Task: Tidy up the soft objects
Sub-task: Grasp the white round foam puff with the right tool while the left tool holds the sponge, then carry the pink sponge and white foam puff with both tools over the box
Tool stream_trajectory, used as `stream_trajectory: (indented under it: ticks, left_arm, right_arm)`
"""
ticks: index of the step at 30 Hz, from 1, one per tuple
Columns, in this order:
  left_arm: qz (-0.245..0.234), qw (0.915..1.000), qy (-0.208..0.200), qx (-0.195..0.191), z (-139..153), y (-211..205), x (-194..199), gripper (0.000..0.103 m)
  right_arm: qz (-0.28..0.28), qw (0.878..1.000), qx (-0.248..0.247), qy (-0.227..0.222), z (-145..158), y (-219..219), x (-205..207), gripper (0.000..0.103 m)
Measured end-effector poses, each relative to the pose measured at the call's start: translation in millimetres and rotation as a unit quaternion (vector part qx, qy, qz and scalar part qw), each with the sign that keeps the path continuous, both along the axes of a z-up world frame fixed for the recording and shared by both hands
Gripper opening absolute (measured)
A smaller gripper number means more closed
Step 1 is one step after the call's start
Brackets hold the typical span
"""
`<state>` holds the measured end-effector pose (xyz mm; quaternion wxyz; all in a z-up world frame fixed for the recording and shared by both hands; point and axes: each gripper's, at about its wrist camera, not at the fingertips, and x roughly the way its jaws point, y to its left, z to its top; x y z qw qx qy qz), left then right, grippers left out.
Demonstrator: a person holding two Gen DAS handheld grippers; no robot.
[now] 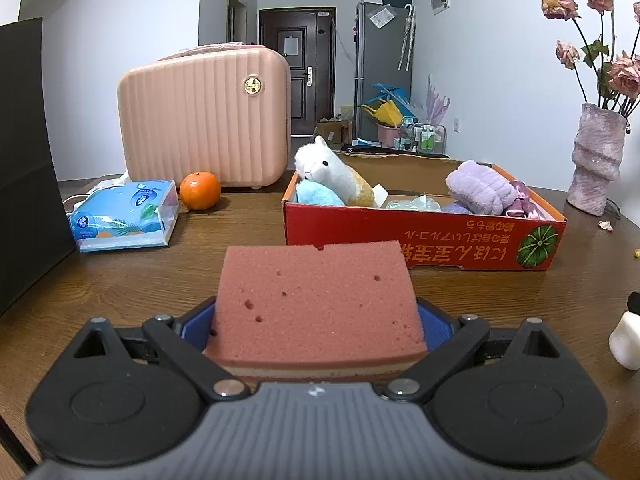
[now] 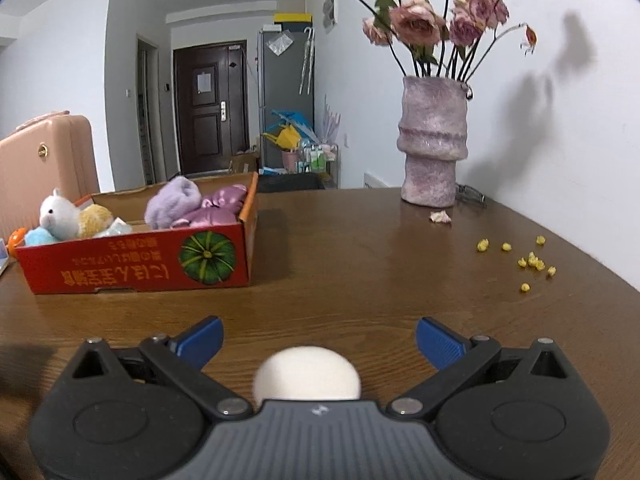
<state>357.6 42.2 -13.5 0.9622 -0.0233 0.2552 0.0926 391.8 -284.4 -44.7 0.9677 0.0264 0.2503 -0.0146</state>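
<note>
The left gripper [image 1: 316, 320] clamps a pink sponge [image 1: 316, 300]. The right gripper [image 2: 319, 344] gapes wide, its fingers clear of a white ball [image 2: 307, 374] between them.

Porous foam sponge [image 1: 316, 300]; glossy wood table [image 2: 360, 248]; printed cardboard box [image 1: 420, 236].

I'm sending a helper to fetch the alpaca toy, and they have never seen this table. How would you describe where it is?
Find the red cardboard box with a green pumpkin printed on its side, on the wooden table. At the end nearest the pink suitcase, the white alpaca plush leans over the rim. Unlike the purple fabrics beside it, it has a face and ears.
</note>
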Motion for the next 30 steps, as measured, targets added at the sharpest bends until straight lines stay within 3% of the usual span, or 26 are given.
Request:
stream_trajectory:
  ticks: [10, 15, 22, 25, 30]
  left_arm:
    - [-0.010, 0.9999, 0.000, -0.002, 0.1, -2.2, -4.7, 0.099]
    - [-0.012, 0.9999, 0.001, -0.002, -0.7, -3.1, -4.9, 0.099]
    - [-0.014, 0.9999, 0.002, -0.002, -0.8, -4.3, -5.6, 0.099]
    - [-0.014, 0.9999, 0.002, -0.002, -0.7, -4.5, -5.7, 0.099]
    - [-0.014, 0.9999, 0.002, -0.002, -0.6, -4.4, -6.0, 0.099]
  right_arm:
    - [0.031, 0.998, -0.004, 0.046, -14.9, -7.3, 8.5, 0.100]
    - [0.048, 0.997, -0.013, 0.062, -19.0, 0.8, 9.1, 0.093]
    - [0.055, 0.996, -0.024, 0.071, -22.0, 6.8, 9.7, 0.072]
    - [0.056, 0.995, -0.026, 0.075, -22.8, 7.3, 10.5, 0.058]
    - [0.056, 0.996, -0.028, 0.067, -21.6, 7.8, 8.6, 0.057]
